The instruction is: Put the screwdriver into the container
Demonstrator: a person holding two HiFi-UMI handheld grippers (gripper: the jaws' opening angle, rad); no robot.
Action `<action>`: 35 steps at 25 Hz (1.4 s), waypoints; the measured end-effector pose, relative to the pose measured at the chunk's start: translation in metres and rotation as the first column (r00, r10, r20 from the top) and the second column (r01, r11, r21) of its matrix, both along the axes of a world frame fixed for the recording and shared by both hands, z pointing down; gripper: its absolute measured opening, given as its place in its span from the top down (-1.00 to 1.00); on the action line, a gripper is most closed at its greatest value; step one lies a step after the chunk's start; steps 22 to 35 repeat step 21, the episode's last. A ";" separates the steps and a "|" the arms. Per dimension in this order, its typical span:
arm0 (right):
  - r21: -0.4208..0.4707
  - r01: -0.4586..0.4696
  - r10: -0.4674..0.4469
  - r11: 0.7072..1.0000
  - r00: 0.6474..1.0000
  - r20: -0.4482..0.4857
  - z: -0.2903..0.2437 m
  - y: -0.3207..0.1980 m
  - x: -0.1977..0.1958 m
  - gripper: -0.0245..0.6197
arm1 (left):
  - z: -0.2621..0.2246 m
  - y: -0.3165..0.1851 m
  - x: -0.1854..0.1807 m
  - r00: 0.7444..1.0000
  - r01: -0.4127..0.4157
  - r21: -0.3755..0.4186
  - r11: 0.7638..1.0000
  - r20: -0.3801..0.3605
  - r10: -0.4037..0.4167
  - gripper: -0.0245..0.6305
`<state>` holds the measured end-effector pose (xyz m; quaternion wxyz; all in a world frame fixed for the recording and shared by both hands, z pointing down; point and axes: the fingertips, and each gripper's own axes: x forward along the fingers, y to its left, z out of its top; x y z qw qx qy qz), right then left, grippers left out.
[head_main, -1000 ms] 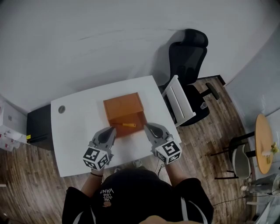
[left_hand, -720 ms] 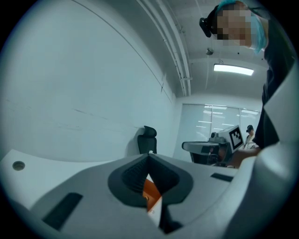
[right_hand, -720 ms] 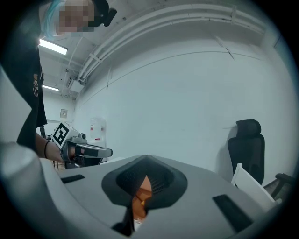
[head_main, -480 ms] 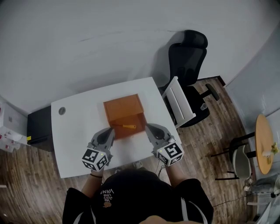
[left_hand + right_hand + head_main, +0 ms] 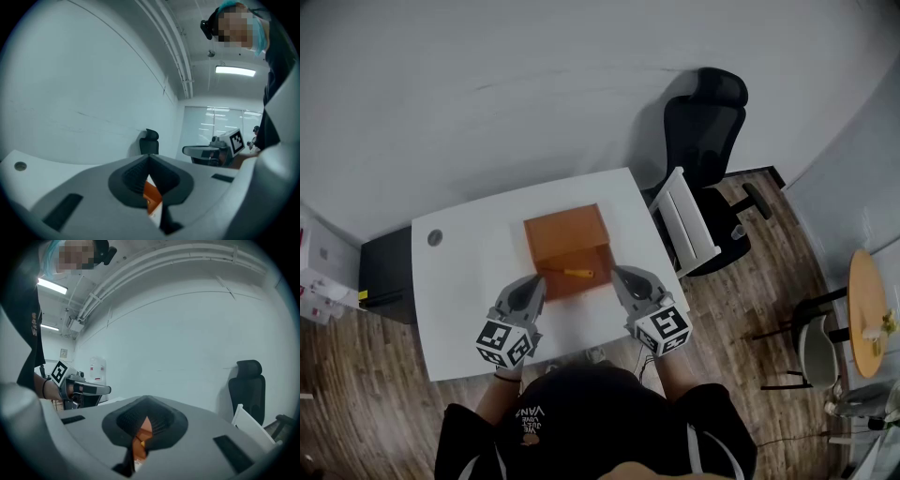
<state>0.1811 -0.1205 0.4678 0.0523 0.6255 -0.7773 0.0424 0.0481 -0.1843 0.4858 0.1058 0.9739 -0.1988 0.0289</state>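
Screwdriver [image 5: 577, 273] lies crosswise on orange container [image 5: 567, 230], between left gripper [image 5: 538, 281] and right gripper [image 5: 616, 272], fingers closed, empty (neither clearly nearer).

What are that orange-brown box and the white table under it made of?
The box looks like cardboard or thin wood: flat, matte orange-brown faces with straight edges and no shine. From this far off I can't tell which. The table looks like smooth white laminate or painted board: even colour, a faint sheen, and a round grey insert set into it.
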 end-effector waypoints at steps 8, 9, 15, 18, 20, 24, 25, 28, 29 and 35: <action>-0.002 0.010 -0.010 1.000 1.000 0.005 0.001 -0.002 -0.001 0.89 | 0.000 0.001 -0.001 1.000 0.008 0.004 1.000 0.000 -0.008 0.88; -0.002 0.011 -0.011 1.000 1.000 0.006 0.001 -0.002 -0.002 0.89 | -0.001 0.001 -0.001 1.000 0.008 0.005 1.000 0.000 -0.008 0.88; -0.004 0.016 -0.016 1.000 1.000 0.007 0.001 -0.003 -0.004 0.89 | -0.002 0.001 -0.003 1.000 0.013 0.008 1.000 0.002 -0.013 0.88; -0.006 0.016 -0.016 1.000 1.000 0.007 0.001 -0.003 -0.005 0.89 | -0.002 0.002 -0.003 1.000 0.013 0.009 1.000 0.003 -0.013 0.88; -0.008 0.016 -0.016 1.000 1.000 0.007 0.003 -0.002 -0.006 0.89 | -0.001 0.004 -0.004 1.000 0.012 0.011 1.000 0.003 -0.012 0.88; -0.008 0.016 -0.016 1.000 1.000 0.007 0.003 -0.001 -0.006 0.89 | -0.001 0.004 -0.004 1.000 0.011 0.012 1.000 0.003 -0.011 0.88; -0.008 0.016 -0.016 1.000 1.000 0.007 0.003 -0.001 -0.006 0.89 | -0.001 0.004 -0.004 1.000 0.011 0.012 1.000 0.003 -0.011 0.88; -0.008 0.016 -0.016 1.000 1.000 0.007 0.003 -0.001 -0.006 0.89 | -0.001 0.004 -0.004 1.000 0.011 0.012 1.000 0.003 -0.011 0.88; -0.008 0.016 -0.016 1.000 1.000 0.007 0.003 -0.001 -0.006 0.89 | -0.001 0.004 -0.004 1.000 0.011 0.012 1.000 0.003 -0.011 0.88; -0.008 0.016 -0.016 1.000 1.000 0.007 0.003 -0.001 -0.006 0.89 | -0.001 0.004 -0.004 1.000 0.011 0.012 1.000 0.003 -0.011 0.88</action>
